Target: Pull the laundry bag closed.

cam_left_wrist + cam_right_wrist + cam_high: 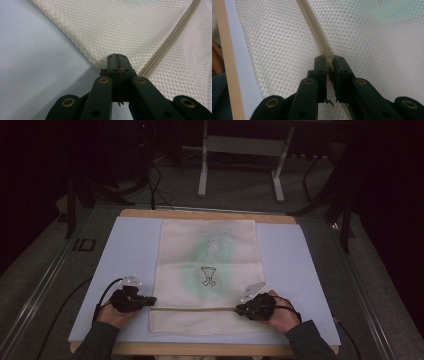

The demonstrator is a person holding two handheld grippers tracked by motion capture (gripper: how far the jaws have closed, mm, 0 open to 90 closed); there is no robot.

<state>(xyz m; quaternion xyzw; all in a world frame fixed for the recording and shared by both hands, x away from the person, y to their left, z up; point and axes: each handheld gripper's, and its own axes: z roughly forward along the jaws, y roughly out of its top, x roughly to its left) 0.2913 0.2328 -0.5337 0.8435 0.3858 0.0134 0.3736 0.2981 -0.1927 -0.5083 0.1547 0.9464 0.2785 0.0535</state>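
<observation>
Lying flat on the pale blue mat (130, 245), the cream mesh laundry bag (207, 250) with a beige zipper (195, 309) across its near part is held at both ends of that zipper line. The left gripper (150, 301) sits at the left edge of the bag, and its jaws are closed on the mesh border there. In the left gripper view, the left gripper (117, 57) has its two black jaws pressed together with almost no gap, and the corner of the cream mesh laundry bag (130, 27) goes in between them; the beige zipper (172, 37) runs away to the upper right, just beside the tips.

The right gripper (239, 309) is at the opposite side, on the zipper itself. In the right gripper view, the right gripper (330, 58) is closed on the end of the beige zipper (312, 22), which runs straight away from the tips toward the upper left. Mesh spreads on both sides of this claw. To the left of it lie the pale blue mat (239, 50) and the light wooden table edge (227, 62).

A green shape shows faintly through the mesh, beyond both claws.
</observation>
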